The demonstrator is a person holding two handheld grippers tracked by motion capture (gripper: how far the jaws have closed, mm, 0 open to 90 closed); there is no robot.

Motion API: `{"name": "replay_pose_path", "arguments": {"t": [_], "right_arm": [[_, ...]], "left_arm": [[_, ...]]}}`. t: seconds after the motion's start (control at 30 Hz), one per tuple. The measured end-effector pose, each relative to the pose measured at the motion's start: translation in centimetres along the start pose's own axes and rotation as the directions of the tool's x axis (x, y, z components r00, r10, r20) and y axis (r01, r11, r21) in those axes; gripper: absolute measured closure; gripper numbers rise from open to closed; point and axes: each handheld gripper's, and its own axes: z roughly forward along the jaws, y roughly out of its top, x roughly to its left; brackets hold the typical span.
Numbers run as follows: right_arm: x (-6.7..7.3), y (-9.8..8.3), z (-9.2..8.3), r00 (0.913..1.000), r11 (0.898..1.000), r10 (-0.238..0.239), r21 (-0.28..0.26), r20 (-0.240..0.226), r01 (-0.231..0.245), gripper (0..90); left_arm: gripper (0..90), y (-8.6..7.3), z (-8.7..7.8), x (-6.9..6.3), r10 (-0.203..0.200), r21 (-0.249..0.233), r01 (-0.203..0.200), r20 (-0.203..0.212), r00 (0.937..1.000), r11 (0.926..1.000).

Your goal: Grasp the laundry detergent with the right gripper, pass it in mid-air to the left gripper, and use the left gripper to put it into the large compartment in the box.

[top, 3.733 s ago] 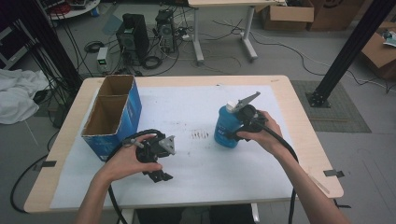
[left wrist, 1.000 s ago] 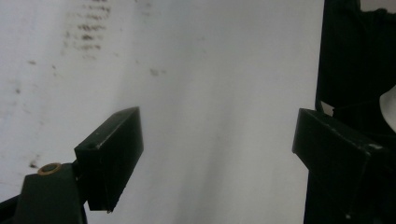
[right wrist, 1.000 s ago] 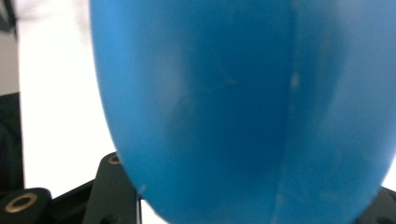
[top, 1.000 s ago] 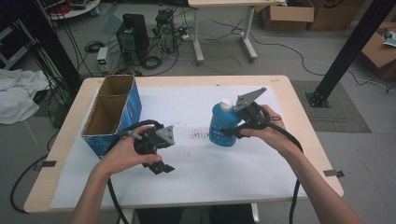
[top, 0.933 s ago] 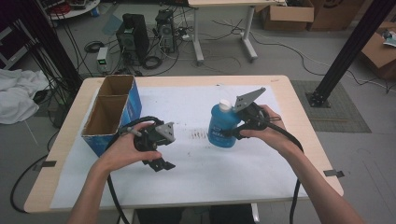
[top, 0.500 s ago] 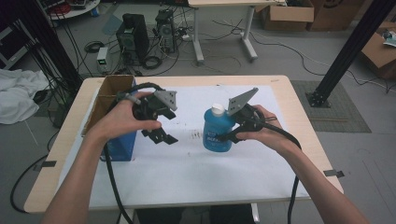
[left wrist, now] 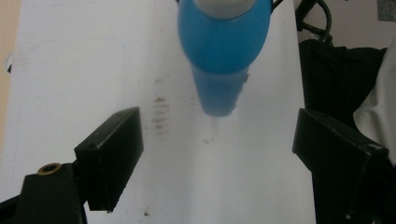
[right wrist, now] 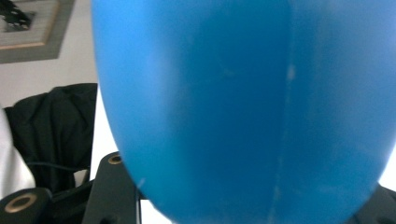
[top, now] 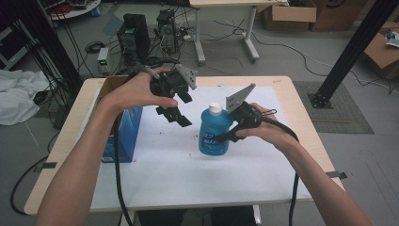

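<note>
We have the right gripper (top: pixel 231 134) clamped on the side of the blue bottle (top: pixel 214 134), which stands upright mid-table on the white sheet (top: pixel 188 174), white cap (top: pixel 215 108) on top. The left gripper (top: pixel 175 115) hangs above and just left of the cap, jaws spread wide with nothing between them; in the left gripper view the bottle (left wrist: pixel 224 56) sits centred between the two jaws but well below them. The step in hand looks like uncapping, though the cap is blurred at the frame edge there, so we can't tell its type. To do it well: we hold the bottle steady and vertical with the right, bring the left straight down over the cap, centre it, close only on the cap, then twist. The open cardboard box (top: pixel 124 127) stands apart at the left, out of the way.
</note>
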Motion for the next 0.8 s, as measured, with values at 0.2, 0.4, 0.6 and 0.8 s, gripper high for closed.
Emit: {"name": "replay_pose_path", "arguments": {"t": [0.2,0.4,0.6,0.8], "right_arm": [[-0.3,0.5,0.7,0.9992,0.999,-0.037,0.031,-0.012,0.037,45.4],[-0.2,0.8,1.2,0.9986,0.998,-0.048,0.029,-0.021,0.049,45.4],[0.1,1.3,1.4,0.9977,0.997,-0.063,0.037,-0.025,0.064,45.3],[0.2,1.4,1.4,0.9974,0.997,-0.068,0.040,-0.023,0.069,45.3]], "left_arm": [[16.9,1.1,0.7,-0.1,0.013,0.007,-0.013,0.014,0.9998,0.9999],[17.0,1.8,1.7,-0.3,0.008,0.044,-0.008,0.008,0.9999,0.9990],[17.2,2.4,2.8,-0.4,0.015,0.058,-0.016,0.018,0.9997,0.9982],[17.6,2.7,3.4,-0.5,0.021,0.061,-0.023,0.026,0.9994,0.9979]]}}
